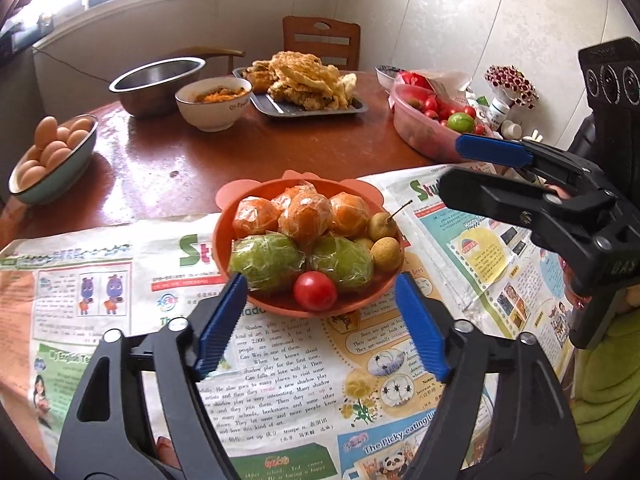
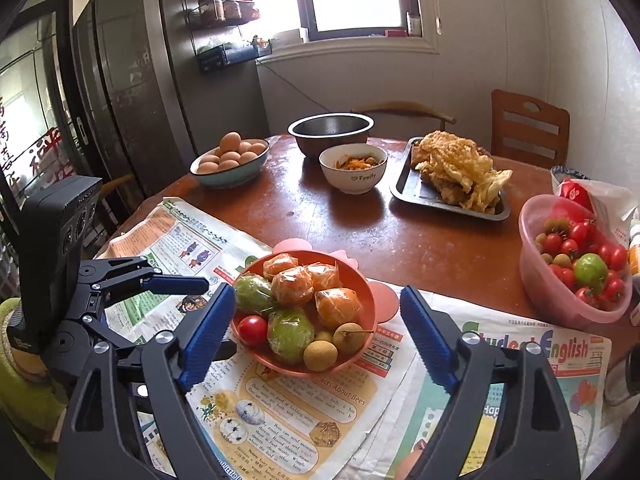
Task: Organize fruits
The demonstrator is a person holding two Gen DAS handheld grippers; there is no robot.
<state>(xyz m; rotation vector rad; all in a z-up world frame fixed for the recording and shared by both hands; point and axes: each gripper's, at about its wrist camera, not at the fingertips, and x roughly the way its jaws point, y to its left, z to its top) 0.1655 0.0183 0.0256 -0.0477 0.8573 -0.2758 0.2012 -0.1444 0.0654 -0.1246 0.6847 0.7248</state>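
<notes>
An orange bowl (image 1: 360,300) (image 2: 352,276) stands on newspaper, holding wrapped oranges (image 1: 306,218) (image 2: 292,280), wrapped green fruits (image 1: 266,262) (image 2: 290,334), a red tomato (image 1: 315,291) (image 2: 253,330) and brown longans (image 1: 385,254) (image 2: 320,355). My left gripper (image 1: 320,284) is open just in front of the bowl, its pads either side of the near rim, touching nothing. My right gripper (image 2: 316,294) (image 1: 452,166) is open too, empty, at the bowl's right side. A pink tub (image 1: 420,136) (image 2: 532,240) of cherry tomatoes and a green fruit sits far right.
Newspaper (image 1: 280,380) (image 2: 304,412) covers the near half of the round wooden table. Further back stand an egg bowl (image 1: 48,152) (image 2: 230,156), a steel bowl (image 1: 156,80), a white food bowl (image 1: 214,106) and a tray of fried food (image 1: 304,80). A wooden chair (image 2: 528,132) is behind.
</notes>
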